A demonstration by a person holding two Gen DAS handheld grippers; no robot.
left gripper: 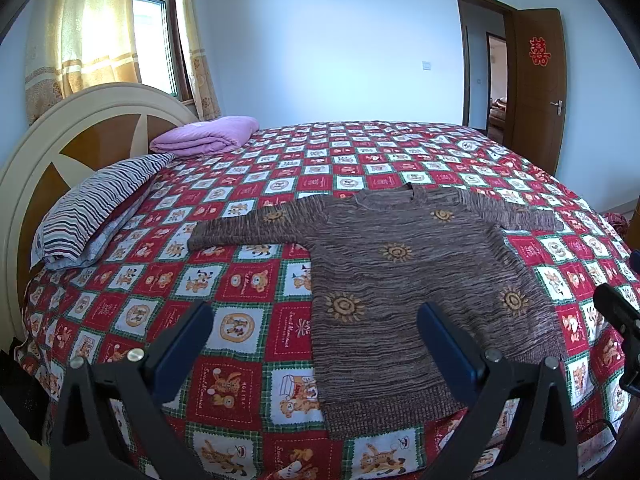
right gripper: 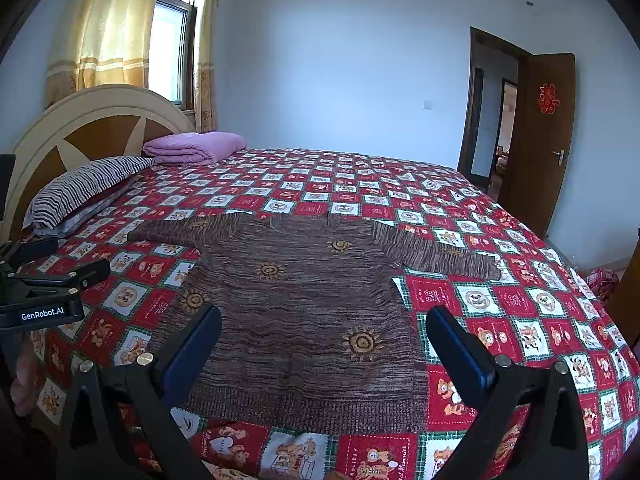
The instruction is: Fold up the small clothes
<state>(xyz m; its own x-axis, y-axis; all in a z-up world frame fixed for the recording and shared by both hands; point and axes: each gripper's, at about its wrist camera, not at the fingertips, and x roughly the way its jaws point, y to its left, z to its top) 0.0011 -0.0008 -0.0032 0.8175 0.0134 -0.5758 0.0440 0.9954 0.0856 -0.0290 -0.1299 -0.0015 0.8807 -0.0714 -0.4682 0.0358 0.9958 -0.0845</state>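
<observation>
The brown sweater [left gripper: 404,280] is laid flat on the bed [left gripper: 248,336], sleeves spread, nothing folded yet. Left gripper [left gripper: 316,320] and right gripper [right gripper: 324,324] are held above it, jaws apart, empty. A sleeve should be pinched next.

left gripper [left gripper: 316,330] held level, jaws spread wide, nothing between them, right gripper [right gripper: 324,332] likewise level, jaws spread wide and empty, both pointed forward side by side, each visible at the edge of the other's wrist view
</observation>
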